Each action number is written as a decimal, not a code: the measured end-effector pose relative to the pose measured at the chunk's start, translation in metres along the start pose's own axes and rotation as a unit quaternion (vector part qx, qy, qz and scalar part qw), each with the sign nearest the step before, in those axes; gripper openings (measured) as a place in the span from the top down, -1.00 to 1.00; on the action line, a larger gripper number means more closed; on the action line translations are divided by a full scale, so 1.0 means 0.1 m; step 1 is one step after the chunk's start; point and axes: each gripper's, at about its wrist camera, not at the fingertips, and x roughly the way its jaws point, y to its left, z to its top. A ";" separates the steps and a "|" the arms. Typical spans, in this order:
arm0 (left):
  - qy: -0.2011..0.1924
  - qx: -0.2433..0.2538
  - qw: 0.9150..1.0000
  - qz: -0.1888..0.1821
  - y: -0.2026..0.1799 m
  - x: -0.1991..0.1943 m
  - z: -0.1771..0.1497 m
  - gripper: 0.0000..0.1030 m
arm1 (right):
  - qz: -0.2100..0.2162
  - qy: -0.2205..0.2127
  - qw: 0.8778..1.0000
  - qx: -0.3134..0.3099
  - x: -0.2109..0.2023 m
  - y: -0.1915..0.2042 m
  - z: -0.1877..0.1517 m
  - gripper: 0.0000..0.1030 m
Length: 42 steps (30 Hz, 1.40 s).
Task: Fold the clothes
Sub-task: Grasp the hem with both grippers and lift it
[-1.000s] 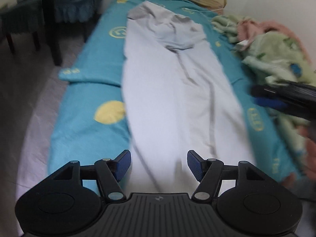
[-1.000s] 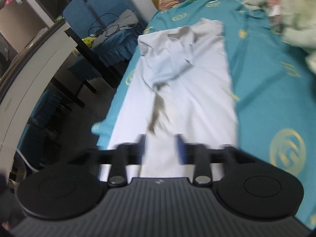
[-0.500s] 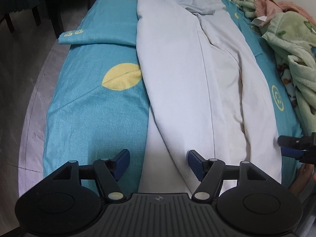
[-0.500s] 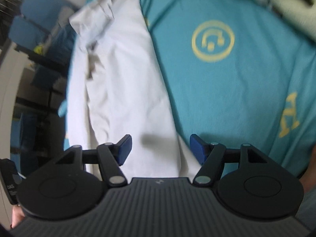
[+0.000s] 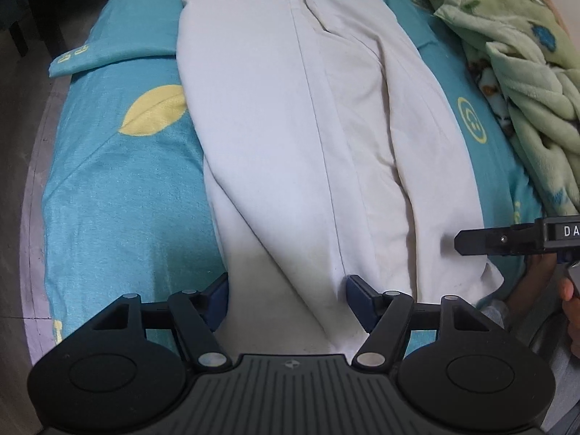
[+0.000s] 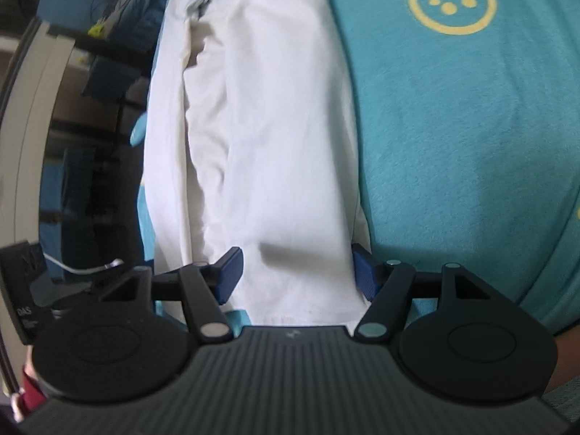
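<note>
white trousers (image 5: pixel 326 145) lie flat on the teal bedsheet (image 5: pixel 119 188); left gripper (image 5: pixel 286 290) and right gripper (image 6: pixel 295 268) hover spread over the hems, holding nothing. pinching one layer could skew the fold.

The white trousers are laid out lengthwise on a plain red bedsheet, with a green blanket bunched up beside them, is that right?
Not quite: the bedsheet is teal with yellow prints, not plain red, as the left wrist view shows. The white trousers do lie lengthwise on it, with the green blanket bunched beside them.
</note>
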 end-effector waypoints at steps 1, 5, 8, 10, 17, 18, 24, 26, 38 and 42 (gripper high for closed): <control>0.002 0.002 1.000 -0.001 -0.01 -0.01 -0.01 -0.26 | -0.003 0.007 1.000 -0.008 0.01 0.02 -0.02 -0.18; 0.021 0.028 0.999 -0.018 -0.12 -0.05 -0.03 -0.04 | -0.038 0.022 0.997 -0.066 0.05 0.16 -0.12 0.12; 0.030 0.050 0.998 -0.014 -0.25 -0.09 -0.06 0.20 | -0.063 0.030 0.993 -0.093 0.07 0.22 -0.17 0.66; 0.031 0.058 0.998 -0.011 -0.27 -0.11 -0.06 0.34 | -0.069 0.029 0.991 -0.112 0.06 0.27 -0.19 0.77; 0.007 0.039 0.999 -0.007 -0.19 -0.31 -0.06 0.83 | -0.014 -0.013 0.995 -0.098 -0.25 0.33 -0.14 0.82; 0.001 0.034 0.999 -0.009 -0.18 -0.36 -0.06 0.84 | -0.003 -0.022 0.995 -0.092 -0.32 0.33 -0.13 0.82; -0.075 -0.020 0.996 -0.048 -0.18 -0.94 0.12 0.89 | 0.054 -0.071 0.993 -0.072 -0.74 0.33 -0.04 0.82; -0.111 -0.038 0.991 -0.064 -0.25 -1.21 0.26 0.89 | 0.073 -0.095 0.990 -0.068 -0.94 0.35 0.02 0.83; -0.224 -0.074 0.966 -0.106 -0.81 -2.19 0.16 0.90 | 0.117 -0.193 0.969 -0.099 -1.92 0.50 0.00 0.83; -0.214 -0.078 0.966 -0.126 -0.91 -2.05 -0.31 0.90 | 0.114 -0.190 0.969 -0.105 -1.95 0.31 -0.40 0.83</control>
